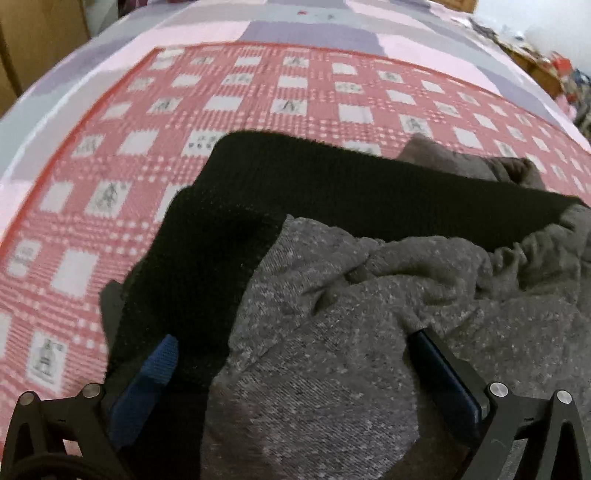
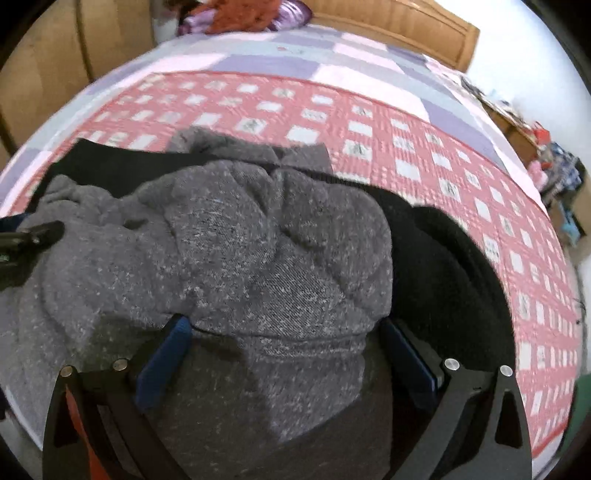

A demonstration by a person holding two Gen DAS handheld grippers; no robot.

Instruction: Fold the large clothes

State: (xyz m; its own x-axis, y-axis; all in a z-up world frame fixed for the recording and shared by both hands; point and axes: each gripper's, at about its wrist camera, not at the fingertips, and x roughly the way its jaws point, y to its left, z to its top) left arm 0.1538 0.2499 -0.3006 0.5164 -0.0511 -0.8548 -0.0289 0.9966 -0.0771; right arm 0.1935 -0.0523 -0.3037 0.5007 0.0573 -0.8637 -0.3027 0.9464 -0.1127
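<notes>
A grey heathered garment (image 1: 332,332) with a gathered elastic edge (image 1: 524,245) lies bunched over a black knit garment (image 1: 295,184). Both rest on a pink-red checked blanket (image 1: 258,92). My left gripper (image 1: 291,339) is open, its blue-padded fingers (image 1: 147,380) straddling the grey and black cloth. My right gripper (image 2: 283,323) is also open, with a mound of the grey garment (image 2: 258,240) between its fingers (image 2: 162,362). In that view the black garment (image 2: 443,277) shows to the right, and the left gripper's tip (image 2: 33,232) pokes in at the left edge.
The checked blanket (image 2: 369,129) covers a bed with a lilac, pink and grey sheet (image 2: 295,62). A wooden headboard (image 2: 406,26) and a red and purple cloth pile (image 2: 243,16) are at the far end. Wooden panels (image 2: 44,74) stand left, cluttered items (image 2: 554,166) right.
</notes>
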